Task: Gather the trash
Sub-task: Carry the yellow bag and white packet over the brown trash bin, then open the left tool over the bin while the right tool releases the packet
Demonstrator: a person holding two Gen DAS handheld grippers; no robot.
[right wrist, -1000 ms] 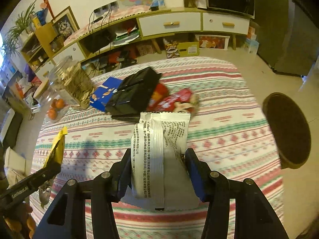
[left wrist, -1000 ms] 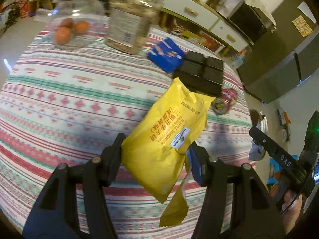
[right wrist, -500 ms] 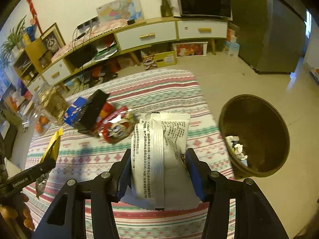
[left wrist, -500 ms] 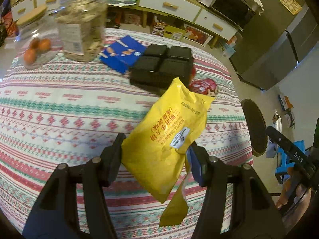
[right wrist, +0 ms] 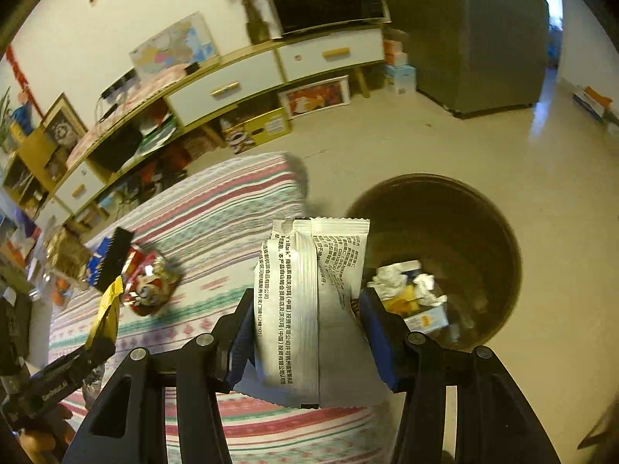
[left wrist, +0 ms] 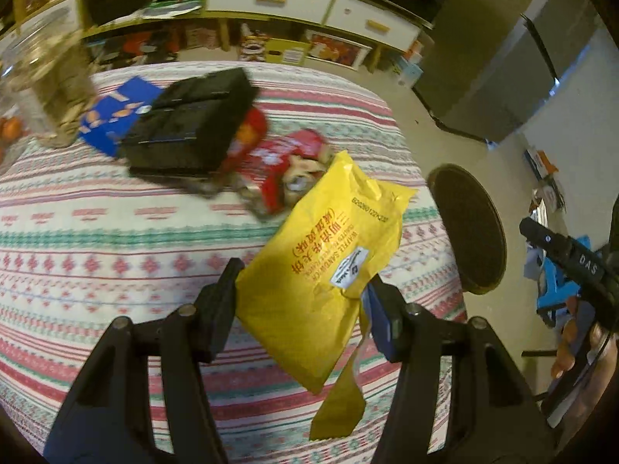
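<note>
My left gripper [left wrist: 305,290] is shut on a yellow snack wrapper [left wrist: 329,270], held above the striped tablecloth [left wrist: 96,232] near the table's right edge. In the right wrist view my right gripper [right wrist: 305,309] is shut on a white snack wrapper [right wrist: 305,301], held at the table's edge beside a brown round trash bin [right wrist: 464,212] on the floor. The bin has crumpled paper and wrappers [right wrist: 410,290] inside. A red crumpled wrapper [left wrist: 286,162] lies on the table past the yellow one. The same red wrapper [right wrist: 149,282] shows at left in the right wrist view.
A black box [left wrist: 189,127], a blue packet [left wrist: 112,116] and a clear jar [left wrist: 50,85] stand at the table's far left. The bin [left wrist: 468,228] sits on the floor right of the table. A cabinet [right wrist: 271,65] with drawers lines the wall; a grey fridge [right wrist: 476,31] stands beyond.
Both grippers have swung right across the table with their wrappers still gripped. The bin has come from the frame's edge to just beyond the white wrapper, and its contents now show.
</note>
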